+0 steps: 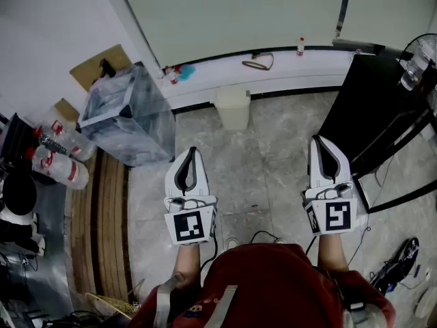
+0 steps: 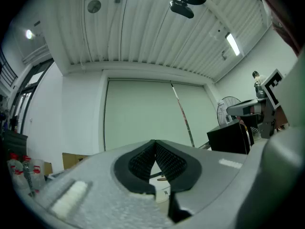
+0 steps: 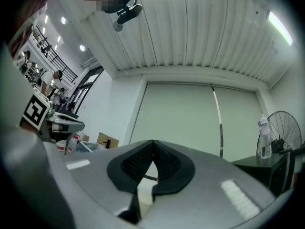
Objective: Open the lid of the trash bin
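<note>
Left gripper view: sliver of trash bin (image 2: 161, 191) behind left claw (image 2: 155, 144).

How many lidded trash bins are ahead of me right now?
1. The cream trash bin stands against the wall, lid shut, ahead between the left gripper and the right gripper. The plastic-covered box at left may hide others.

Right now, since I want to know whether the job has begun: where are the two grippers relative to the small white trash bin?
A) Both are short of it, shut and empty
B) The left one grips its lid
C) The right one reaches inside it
A: the left gripper and right gripper hang apart from the trash bin by the wall, jaws together on nothing.
</note>
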The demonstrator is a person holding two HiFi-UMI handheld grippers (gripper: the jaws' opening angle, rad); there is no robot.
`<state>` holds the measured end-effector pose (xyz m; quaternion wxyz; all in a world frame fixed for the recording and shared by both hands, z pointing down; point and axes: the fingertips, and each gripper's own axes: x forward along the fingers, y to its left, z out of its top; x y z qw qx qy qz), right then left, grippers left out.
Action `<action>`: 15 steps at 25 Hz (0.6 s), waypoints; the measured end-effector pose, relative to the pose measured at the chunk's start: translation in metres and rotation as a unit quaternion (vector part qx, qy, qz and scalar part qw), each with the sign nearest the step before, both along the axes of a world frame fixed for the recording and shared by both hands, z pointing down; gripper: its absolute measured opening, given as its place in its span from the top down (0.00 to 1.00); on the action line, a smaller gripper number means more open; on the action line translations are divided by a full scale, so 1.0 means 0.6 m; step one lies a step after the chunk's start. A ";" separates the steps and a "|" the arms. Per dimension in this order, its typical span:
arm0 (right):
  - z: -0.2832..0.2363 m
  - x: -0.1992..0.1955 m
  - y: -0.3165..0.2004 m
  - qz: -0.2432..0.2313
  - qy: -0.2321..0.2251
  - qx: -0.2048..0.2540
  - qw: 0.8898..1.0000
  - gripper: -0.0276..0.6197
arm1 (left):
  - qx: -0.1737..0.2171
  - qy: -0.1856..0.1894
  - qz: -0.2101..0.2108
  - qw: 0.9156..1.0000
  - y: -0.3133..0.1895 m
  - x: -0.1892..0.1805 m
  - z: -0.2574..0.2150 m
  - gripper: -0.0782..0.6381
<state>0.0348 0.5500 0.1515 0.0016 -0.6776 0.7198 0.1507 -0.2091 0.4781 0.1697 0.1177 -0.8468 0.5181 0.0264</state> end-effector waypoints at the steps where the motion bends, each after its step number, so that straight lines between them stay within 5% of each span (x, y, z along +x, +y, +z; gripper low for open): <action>1: 0.001 -0.005 -0.001 0.000 0.001 -0.002 1.000 0.96 | 0.000 0.000 0.001 1.000 -0.001 -0.003 0.000 0.88; 15: 0.008 -0.102 -0.033 0.001 -0.002 -0.006 1.000 0.96 | -0.001 0.013 0.002 1.000 -0.029 -0.105 0.011 0.88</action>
